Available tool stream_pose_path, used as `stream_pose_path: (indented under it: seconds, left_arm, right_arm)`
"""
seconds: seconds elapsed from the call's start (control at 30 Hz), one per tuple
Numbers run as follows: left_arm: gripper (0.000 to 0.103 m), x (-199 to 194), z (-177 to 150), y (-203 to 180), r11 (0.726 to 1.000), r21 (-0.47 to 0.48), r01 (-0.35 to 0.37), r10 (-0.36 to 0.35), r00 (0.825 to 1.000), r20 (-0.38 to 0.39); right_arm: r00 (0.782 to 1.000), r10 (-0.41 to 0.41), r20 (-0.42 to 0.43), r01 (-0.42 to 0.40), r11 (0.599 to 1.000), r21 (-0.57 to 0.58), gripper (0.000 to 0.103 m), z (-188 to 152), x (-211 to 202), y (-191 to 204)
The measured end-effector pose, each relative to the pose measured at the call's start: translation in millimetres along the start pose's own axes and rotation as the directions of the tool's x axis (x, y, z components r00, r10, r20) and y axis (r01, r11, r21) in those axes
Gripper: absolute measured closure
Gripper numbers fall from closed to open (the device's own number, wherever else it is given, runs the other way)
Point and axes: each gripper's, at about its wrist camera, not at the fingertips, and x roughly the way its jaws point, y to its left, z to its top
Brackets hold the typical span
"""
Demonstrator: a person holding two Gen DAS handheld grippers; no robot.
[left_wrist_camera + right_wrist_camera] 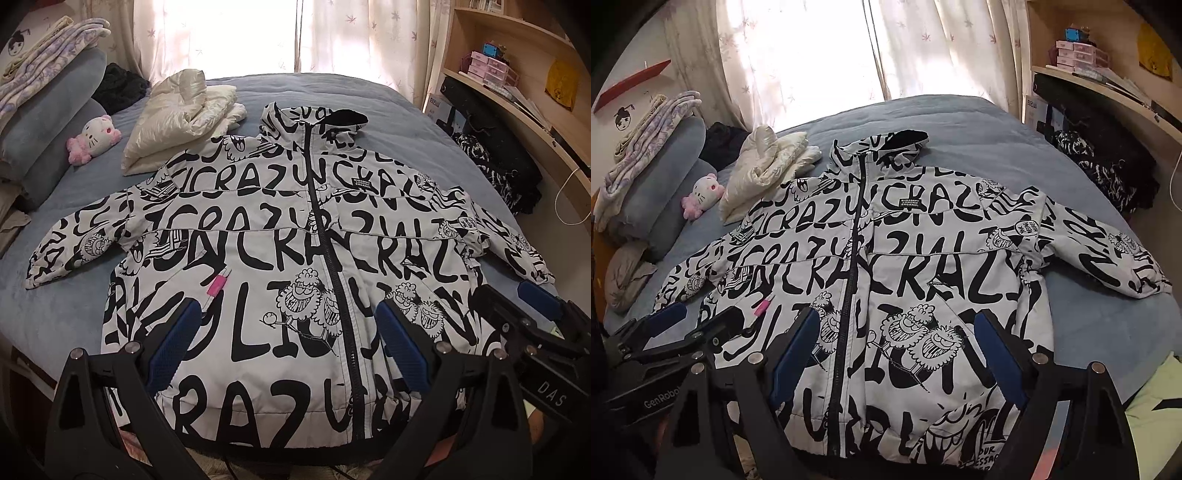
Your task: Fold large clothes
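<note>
Jacket lies flat, zipped, front up on the bed. Left gripper & right gripper: jaws wide, holding nothing, above hem. Risk: slick puffy fabric slips, fold skews.

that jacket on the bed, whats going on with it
A person with a handheld gripper in each hand is about to fold the black-and-white printed jacket. It lies zipped up and face up on the blue bed, both sleeves spread out to the sides, nothing folded yet. The left gripper and right gripper both hover over the jacket's lower half with jaws open, gripping nothing. A folded cream jacket already sits near the pillows.
</note>
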Motion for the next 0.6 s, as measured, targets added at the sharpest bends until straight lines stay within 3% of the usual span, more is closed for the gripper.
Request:
stream_pose_path:
  seconds: [0.6]
  left_arm:
    - [0.008,2.9,16.9,-15.1,1.0,0.006,0.004,-0.005,1.0,0.019]
  right_arm:
    - [0.997,0.068,0.02,-0.069,0.996,0.048,0.021,9.9,-6.5,-27.6]
